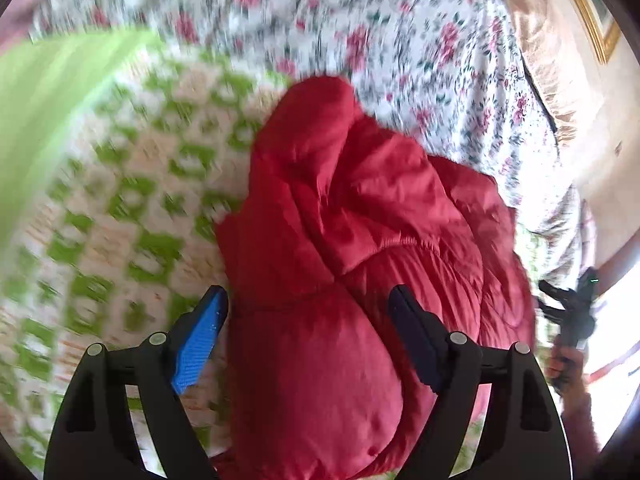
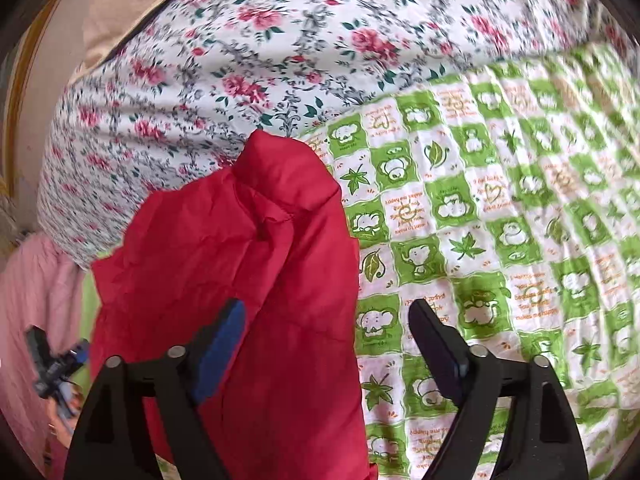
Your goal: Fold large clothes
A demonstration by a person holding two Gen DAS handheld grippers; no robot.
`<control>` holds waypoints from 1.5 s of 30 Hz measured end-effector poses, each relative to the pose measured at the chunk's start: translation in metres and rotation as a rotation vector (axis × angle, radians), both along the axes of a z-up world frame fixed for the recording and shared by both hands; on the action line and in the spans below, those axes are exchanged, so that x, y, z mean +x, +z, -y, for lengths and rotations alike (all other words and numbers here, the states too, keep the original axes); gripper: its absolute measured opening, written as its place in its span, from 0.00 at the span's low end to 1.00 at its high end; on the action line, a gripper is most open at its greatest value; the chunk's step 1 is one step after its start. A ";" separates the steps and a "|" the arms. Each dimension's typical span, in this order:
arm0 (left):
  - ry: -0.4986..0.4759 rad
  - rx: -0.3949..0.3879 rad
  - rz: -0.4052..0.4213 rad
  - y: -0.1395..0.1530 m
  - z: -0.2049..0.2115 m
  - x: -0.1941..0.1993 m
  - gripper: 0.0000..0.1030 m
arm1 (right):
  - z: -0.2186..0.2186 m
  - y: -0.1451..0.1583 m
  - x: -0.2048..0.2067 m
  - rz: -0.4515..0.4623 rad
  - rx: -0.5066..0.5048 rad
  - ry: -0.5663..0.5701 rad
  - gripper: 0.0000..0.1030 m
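A red padded jacket (image 1: 352, 240) lies bunched on the bed, on a green-and-white checked quilt (image 1: 132, 208). My left gripper (image 1: 308, 300) is open above the jacket, its fingers wide apart on either side of a red fold, gripping nothing. In the right wrist view the jacket (image 2: 240, 264) fills the lower left. My right gripper (image 2: 326, 316) is open over the jacket's right edge; its left finger (image 2: 224, 344) is over the red cloth and its right finger (image 2: 440, 352) over the quilt (image 2: 500, 240). The right gripper also shows in the left wrist view (image 1: 568, 312), at the far right.
A floral sheet (image 2: 240, 60) covers the far part of the bed. A beige pillow (image 1: 548, 52) lies at its far end beside a wall with a gold-framed picture. Pink cloth (image 2: 32, 300) hangs at the left. The left gripper (image 2: 60, 364) shows small in the right wrist view.
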State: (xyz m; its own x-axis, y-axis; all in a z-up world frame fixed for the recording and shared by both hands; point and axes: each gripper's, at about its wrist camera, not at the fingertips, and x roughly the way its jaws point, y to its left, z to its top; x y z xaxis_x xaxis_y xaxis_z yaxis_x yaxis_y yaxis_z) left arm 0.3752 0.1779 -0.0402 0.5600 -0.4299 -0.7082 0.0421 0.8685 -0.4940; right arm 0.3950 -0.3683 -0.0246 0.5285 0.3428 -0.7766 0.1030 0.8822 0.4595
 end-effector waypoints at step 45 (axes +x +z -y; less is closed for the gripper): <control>-0.135 -0.278 0.084 0.014 -0.006 -0.166 0.42 | -0.053 -0.001 -0.122 -0.128 0.428 0.317 0.37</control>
